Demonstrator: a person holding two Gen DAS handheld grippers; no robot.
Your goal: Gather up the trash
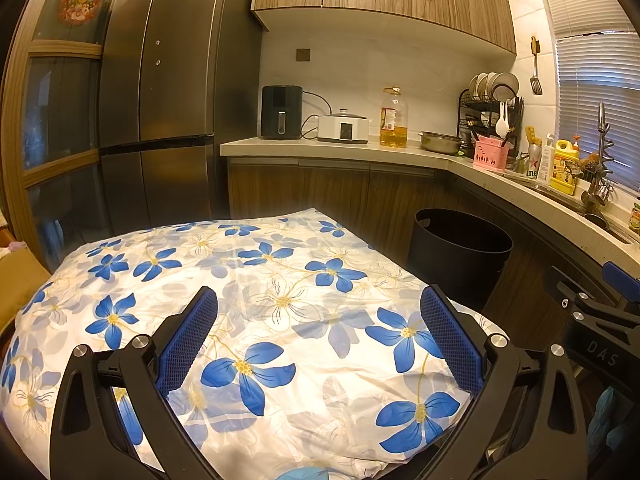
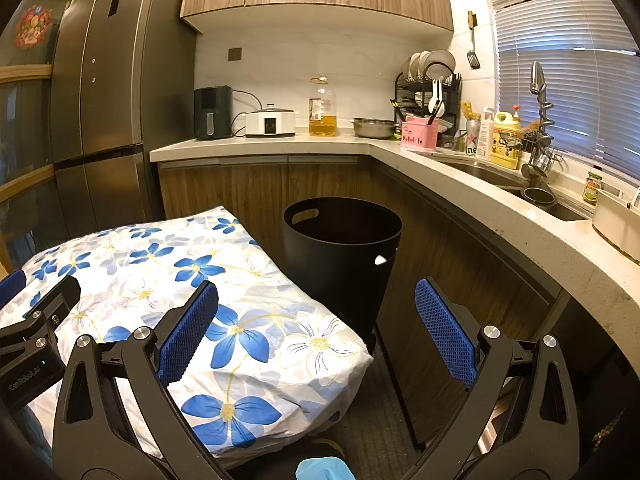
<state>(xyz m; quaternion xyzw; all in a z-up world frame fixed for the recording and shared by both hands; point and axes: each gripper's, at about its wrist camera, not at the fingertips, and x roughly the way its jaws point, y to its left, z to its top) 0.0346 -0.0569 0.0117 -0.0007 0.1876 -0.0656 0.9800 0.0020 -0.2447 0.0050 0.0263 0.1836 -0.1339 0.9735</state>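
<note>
My left gripper (image 1: 319, 334) hangs over the floral cloth (image 1: 280, 300), jaws wide, empty; right gripper (image 2: 316, 330) likewise, black bin (image 2: 340, 256) ahead.

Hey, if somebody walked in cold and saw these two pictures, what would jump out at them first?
The floral cloth, white with big blue flowers, fills the foreground over a table. Right of it on the floor stands a black bin, open-topped, against the wooden cabinets. Both claws, left and right, are open and hold nothing, hovering over the cloth's near edge.
</note>
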